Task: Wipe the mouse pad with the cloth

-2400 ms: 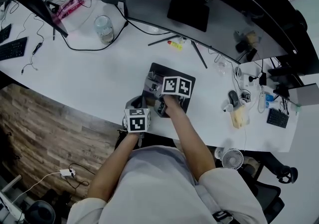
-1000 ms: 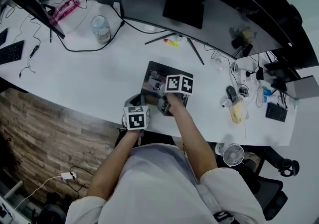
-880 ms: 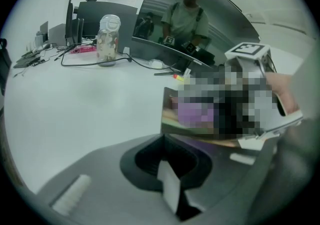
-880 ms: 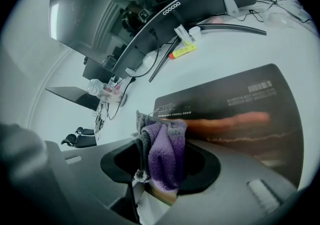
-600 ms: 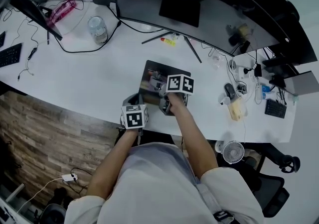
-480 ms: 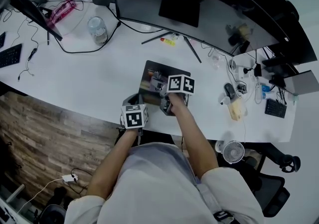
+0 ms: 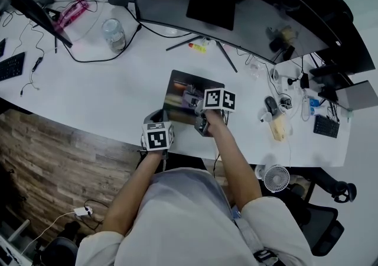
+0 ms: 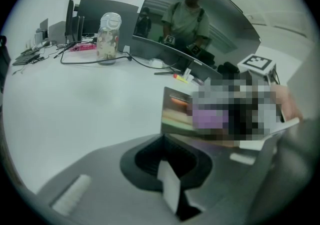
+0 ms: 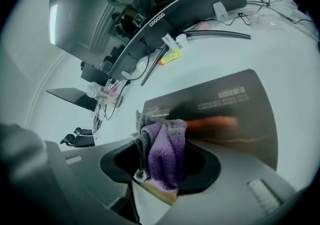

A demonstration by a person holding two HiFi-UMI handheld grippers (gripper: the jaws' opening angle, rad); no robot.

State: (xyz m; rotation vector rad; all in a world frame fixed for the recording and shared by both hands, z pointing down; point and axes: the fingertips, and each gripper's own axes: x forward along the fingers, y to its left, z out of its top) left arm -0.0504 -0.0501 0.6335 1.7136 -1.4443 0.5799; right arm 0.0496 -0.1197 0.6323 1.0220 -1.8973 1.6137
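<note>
The dark mouse pad (image 7: 177, 86) lies near the white desk's front edge; the right gripper view shows print on the mouse pad (image 9: 220, 106). My right gripper (image 7: 198, 100) is over the pad's right half, shut on a purple and grey cloth (image 9: 163, 151) bunched between its jaws (image 9: 152, 181). In the head view the cloth is hidden under the gripper. My left gripper (image 7: 156, 122) rests at the desk's front edge, just left of the pad's near corner (image 8: 175, 114). Its jaws (image 8: 170, 189) stand shut with nothing between them.
A big curved monitor (image 7: 236, 16) stands behind the pad, with a yellow marker (image 7: 195, 46) at its foot. A glass jar (image 7: 110, 26) and cables lie back left, a mouse (image 7: 270, 104) and small clutter to the right. The desk's front edge (image 7: 106, 135) is close.
My right gripper has slid rightward across the mouse pad with the cloth in it. The left gripper has stayed at the desk's front edge.
</note>
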